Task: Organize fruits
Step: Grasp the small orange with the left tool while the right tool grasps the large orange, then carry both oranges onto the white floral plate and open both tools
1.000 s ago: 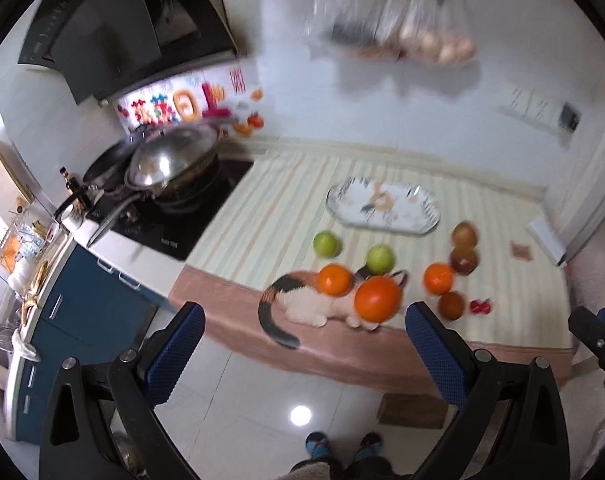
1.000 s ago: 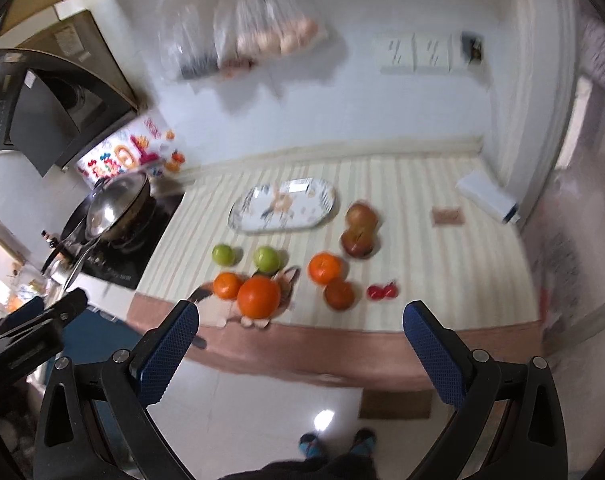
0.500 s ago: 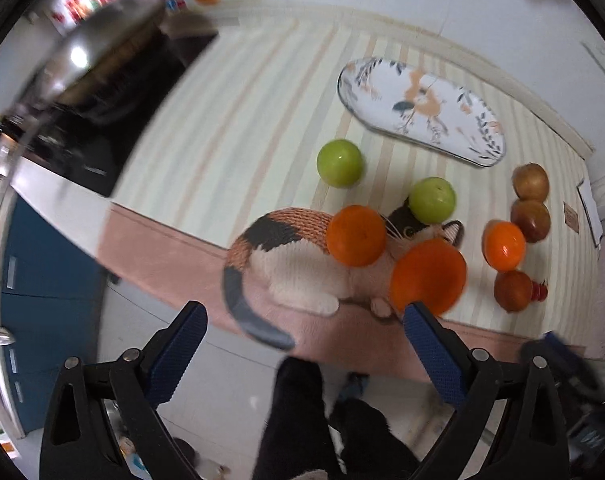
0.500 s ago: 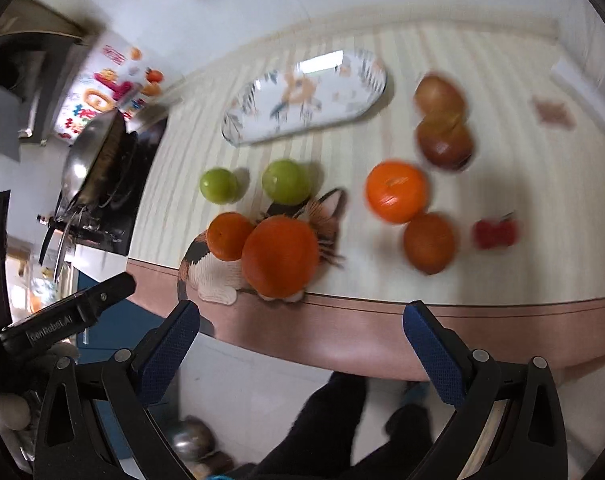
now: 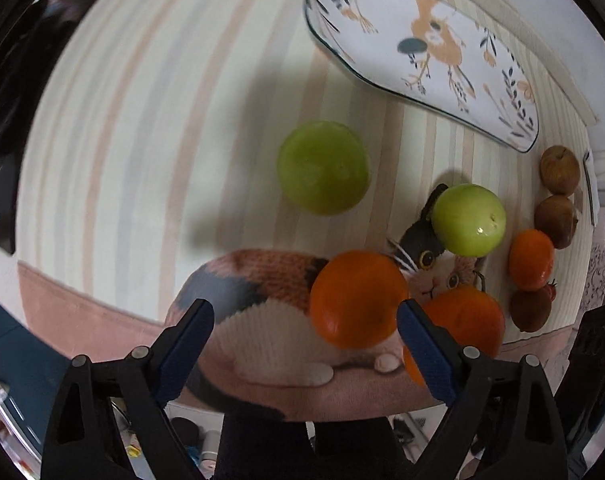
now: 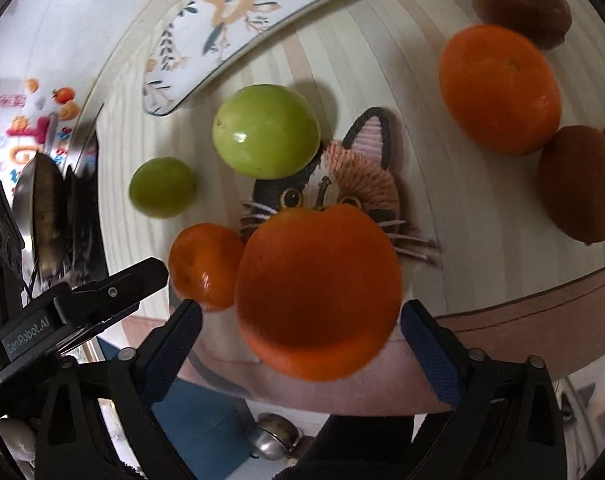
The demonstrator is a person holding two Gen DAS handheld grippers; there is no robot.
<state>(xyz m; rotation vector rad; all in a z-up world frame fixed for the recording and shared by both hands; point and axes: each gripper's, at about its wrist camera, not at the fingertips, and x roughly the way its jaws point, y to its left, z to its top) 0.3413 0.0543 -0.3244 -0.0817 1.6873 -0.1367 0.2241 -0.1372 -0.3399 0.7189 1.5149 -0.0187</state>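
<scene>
both grippers have dropped toward the counter since the earlier frames; the fruit now fills each view and the wall, the hanging bags and the cooker hood are out of frame.

the left gripper (image 5: 305,336) points straight down over the small orange (image 5: 358,298), jaws wide but closing, nothing pressed by the blue pads; the orange sits between them in the picture, still lying on the cloth. the right gripper (image 6: 300,338) tilts down over the big orange (image 6: 318,292), jaws likewise wide and closing, pads not touching it. the left gripper's black body shows at the lower left of the right wrist view.

the two oranges lie almost touching near the front edge, on the cat picture (image 6: 334,196) woven into the striped tablecloth (image 5: 142,120), which has a pink border. a glossy green fruit (image 5: 468,220) rests on the cat's ear, a second green fruit (image 5: 322,168) further back on the stripes, blurred. to the right, apart from these: a third orange (image 6: 500,88), smooth and slightly flattened, with brown round fruits (image 6: 580,184) beside and behind it, and a bit of red fruit at the frame edge, too cut off to tell.

behind the fruit lies an oblong white tray (image 5: 422,52) with a flower and leaf pattern and a dark rim, bare. a dark hob (image 5: 6,120) is at far left. a person's dark trouser legs show below the counter edge.
</scene>
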